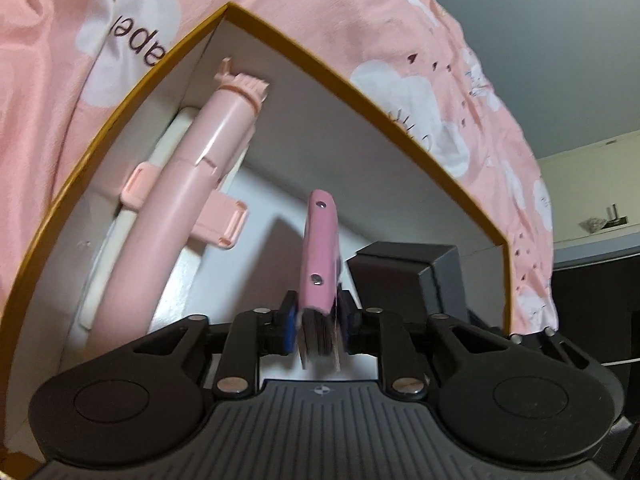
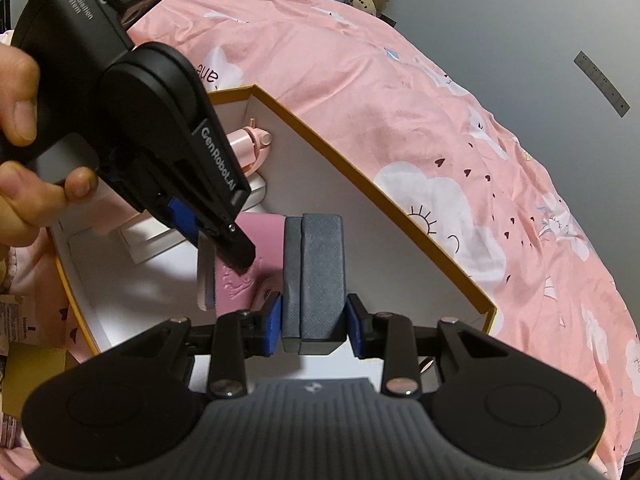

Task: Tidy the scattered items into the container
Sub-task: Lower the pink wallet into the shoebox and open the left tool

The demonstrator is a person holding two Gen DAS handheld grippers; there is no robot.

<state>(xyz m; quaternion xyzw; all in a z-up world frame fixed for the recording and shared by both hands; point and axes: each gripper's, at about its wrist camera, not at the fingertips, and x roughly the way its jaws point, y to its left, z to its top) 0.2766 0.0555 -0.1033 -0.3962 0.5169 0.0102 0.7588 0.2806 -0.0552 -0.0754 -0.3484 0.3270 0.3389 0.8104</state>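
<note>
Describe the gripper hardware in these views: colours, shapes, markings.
Both are matte black handheld units. The right gripper has blue pads, silver pivot screws on black linkage arms, two round housings and a ribbed grey base. The left gripper matches; from the right wrist view its side reads "GenRobot.AI", its body "Data Acquisition System".

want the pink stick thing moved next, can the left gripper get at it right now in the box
Probably not yet. The left gripper has a pink wallet between its fingers, so it must let that go first. Otherwise the way looks free: the pink stick lies uncovered at the box's far corner, nothing on top.
</note>
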